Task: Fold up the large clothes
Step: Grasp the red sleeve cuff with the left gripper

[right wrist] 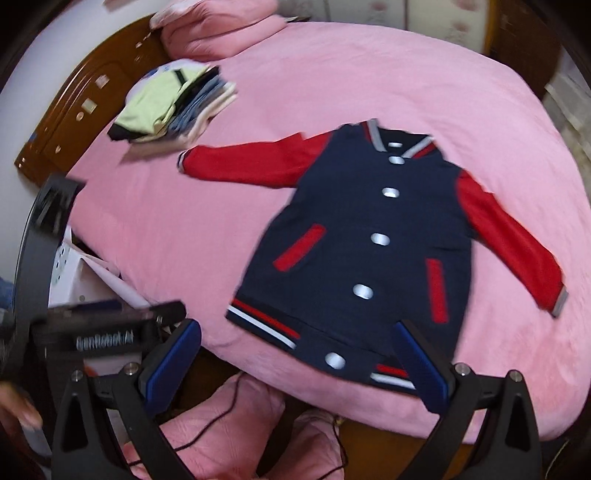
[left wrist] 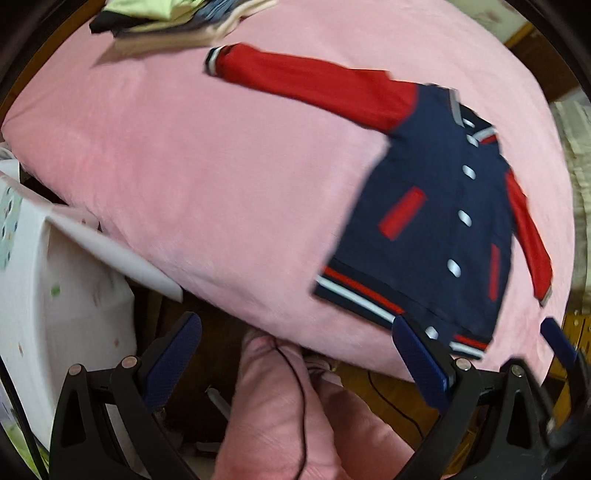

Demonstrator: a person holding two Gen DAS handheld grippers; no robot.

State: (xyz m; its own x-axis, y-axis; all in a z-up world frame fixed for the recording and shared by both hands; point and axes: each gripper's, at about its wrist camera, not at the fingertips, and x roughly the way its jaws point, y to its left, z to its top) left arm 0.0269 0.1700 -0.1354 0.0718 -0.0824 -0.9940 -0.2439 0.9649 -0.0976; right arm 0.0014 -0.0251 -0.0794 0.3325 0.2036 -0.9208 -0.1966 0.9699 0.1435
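Note:
A navy varsity jacket (right wrist: pixel 373 236) with red sleeves and white snap buttons lies flat, face up, on the pink bed (right wrist: pixel 184 229), its striped hem toward me. It also shows in the left wrist view (left wrist: pixel 443 206) at the right. One sleeve (right wrist: pixel 251 162) stretches left; the other (right wrist: pixel 517 251) lies along the right side. My left gripper (left wrist: pixel 295 350) is open and empty, off the bed's near edge, left of the hem. My right gripper (right wrist: pixel 295 350) is open and empty, just in front of the hem. The left gripper's body (right wrist: pixel 107 328) shows at the left in the right wrist view.
A pile of folded clothes (right wrist: pixel 177 103) sits at the bed's far left, near the outstretched cuff, also in the left wrist view (left wrist: pixel 173 18). A white plastic bin (left wrist: pixel 55 295) stands left of the bed. A wooden headboard (right wrist: pixel 77 107) and pink pillow (right wrist: pixel 218 29) lie beyond.

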